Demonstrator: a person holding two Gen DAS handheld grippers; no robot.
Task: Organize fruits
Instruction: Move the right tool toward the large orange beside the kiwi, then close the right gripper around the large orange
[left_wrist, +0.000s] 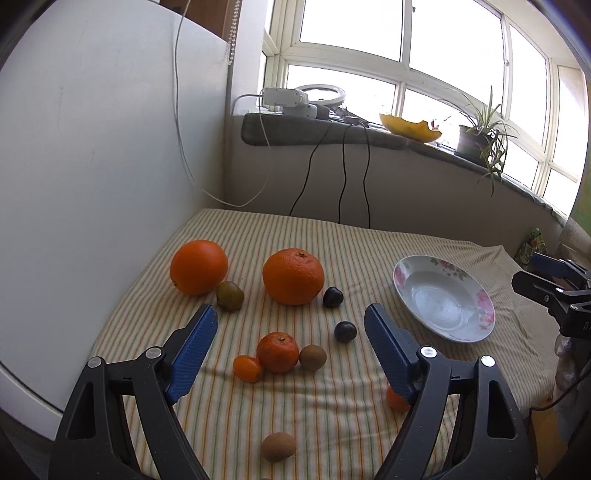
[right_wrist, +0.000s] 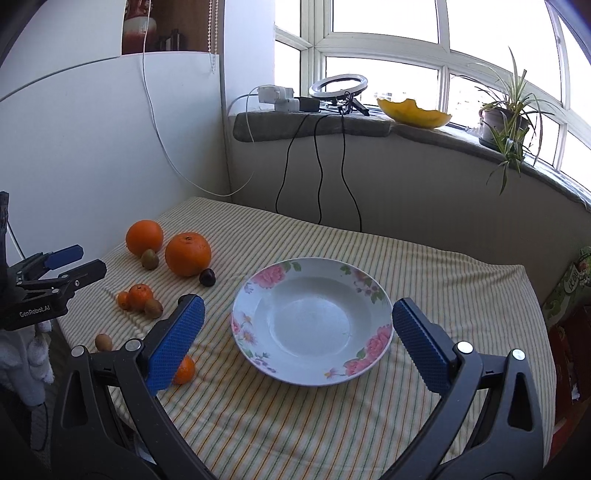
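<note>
1. the white floral ceramic plate (right_wrist: 312, 321) sits empty; every fruit lies left of it on the striped table (right_wrist: 295, 424).
2. both the left gripper (left_wrist: 291, 317) and the right gripper (right_wrist: 298, 314) have fingers wide, holding nothing.
3. best to straddle the small round mandarin (left_wrist: 277, 351) squarely, avoiding its neighbours.

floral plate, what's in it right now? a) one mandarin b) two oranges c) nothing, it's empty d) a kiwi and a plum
c: the floral plate shows only its bare white well in both wrist views, while the oranges, kiwis, plums and mandarin all lie on the striped cloth beside it.
</note>
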